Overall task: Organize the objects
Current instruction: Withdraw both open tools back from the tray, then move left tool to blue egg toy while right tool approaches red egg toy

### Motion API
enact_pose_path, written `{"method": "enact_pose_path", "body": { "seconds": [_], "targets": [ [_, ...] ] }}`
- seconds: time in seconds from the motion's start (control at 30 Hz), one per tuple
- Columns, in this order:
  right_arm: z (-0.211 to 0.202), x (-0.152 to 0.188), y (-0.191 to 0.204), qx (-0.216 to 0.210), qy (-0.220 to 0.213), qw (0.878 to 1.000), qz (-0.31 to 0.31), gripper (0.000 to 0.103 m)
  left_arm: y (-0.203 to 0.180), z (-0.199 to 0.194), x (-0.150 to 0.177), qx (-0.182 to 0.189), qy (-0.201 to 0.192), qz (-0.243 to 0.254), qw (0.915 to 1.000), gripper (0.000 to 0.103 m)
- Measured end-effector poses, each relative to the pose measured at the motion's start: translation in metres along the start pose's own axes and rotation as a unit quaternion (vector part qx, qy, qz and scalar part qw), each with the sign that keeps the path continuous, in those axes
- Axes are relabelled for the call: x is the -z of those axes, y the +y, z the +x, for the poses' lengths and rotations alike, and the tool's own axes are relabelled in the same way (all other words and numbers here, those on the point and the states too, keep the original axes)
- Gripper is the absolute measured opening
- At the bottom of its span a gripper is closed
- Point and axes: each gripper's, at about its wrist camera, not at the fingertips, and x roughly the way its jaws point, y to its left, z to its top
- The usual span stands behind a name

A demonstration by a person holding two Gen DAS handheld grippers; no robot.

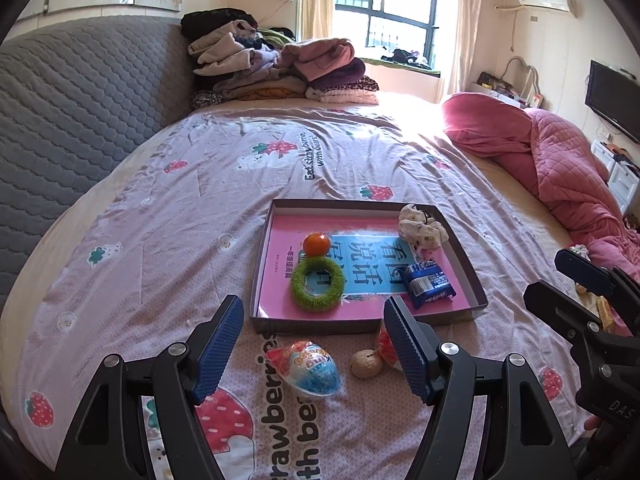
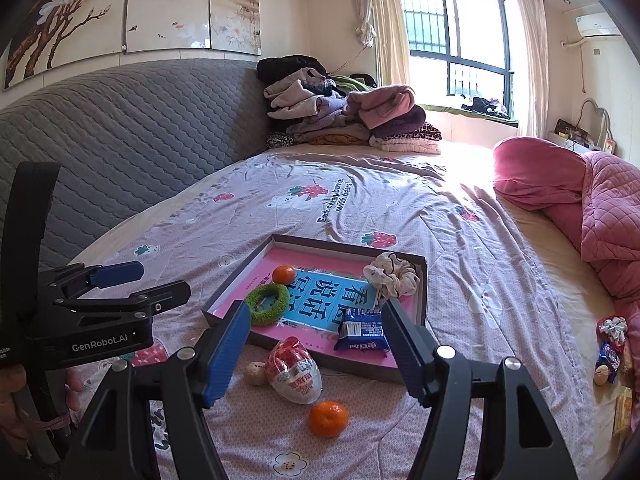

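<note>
Bed (image 1: 200, 200): tray (image 1: 464, 256) w/ items; both grippers (image 1: 314, 344) (image 2: 316, 344) agape.

Two tangerines: one (image 2: 283, 274) inside the shallow box (image 2: 422, 276), one (image 2: 328, 418) on the bedspread near the camera. One box. In it lie one green ring (image 2: 267, 298), one scrunchie (image 2: 390, 274) and one blue snack packet (image 2: 361, 330). On the bedspread near the box: one wrapped egg (image 2: 294, 372) and one walnut (image 2: 256, 373).
</note>
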Motion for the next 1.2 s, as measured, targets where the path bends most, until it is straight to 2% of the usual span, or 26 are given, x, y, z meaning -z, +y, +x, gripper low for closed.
{"method": "enact_pose_path", "body": {
  "seconds": [0.33,1.2],
  "targets": [
    [0.008,0.012,-0.006,0.0,0.017,1.0,0.003,0.068,0.004,0.007,0.02,-0.003,0.011,-0.005,0.9999,0.074],
    [0.018,0.036,-0.005,0.003,0.051,0.999,-0.001,0.068,-0.003,0.02,0.055,-0.008,0.034,0.023,0.9991,0.074]
  ]
}}
